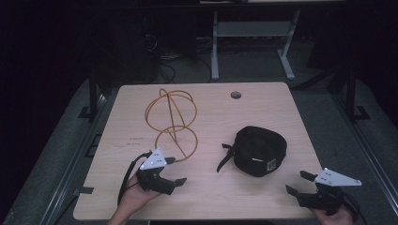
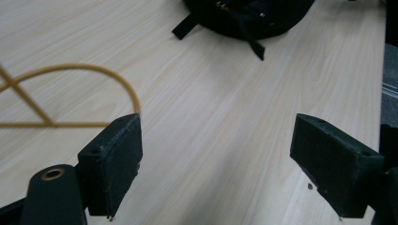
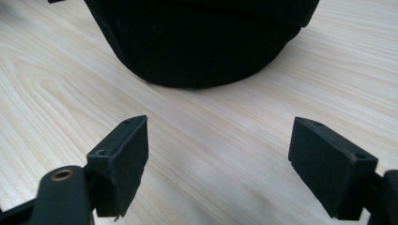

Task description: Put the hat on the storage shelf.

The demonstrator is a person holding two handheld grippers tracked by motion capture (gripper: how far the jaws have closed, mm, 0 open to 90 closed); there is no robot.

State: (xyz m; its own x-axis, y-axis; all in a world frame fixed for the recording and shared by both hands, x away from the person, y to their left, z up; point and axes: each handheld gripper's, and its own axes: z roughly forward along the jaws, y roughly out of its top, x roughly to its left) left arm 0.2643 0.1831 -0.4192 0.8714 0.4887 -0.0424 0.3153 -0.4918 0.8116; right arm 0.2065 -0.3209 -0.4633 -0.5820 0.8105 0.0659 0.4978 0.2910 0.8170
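Pale wood table (image 1: pixel 206 187), dark room beyond. Left gripper (image 1: pixel 174 171), jaws wide, empty, beside orange wire frame (image 1: pixel 171 117). Right gripper (image 1: pixel 296 183), jaws wide, empty, near black cap (image 1: pixel 259 150).

The right gripper (image 3: pixel 218 161) is positioned low over the light wooden table (image 3: pixel 211 140), jaws spread wide with nothing between them. A black cap (image 3: pixel 197 42) rests on the table just ahead, apart from both jaws.
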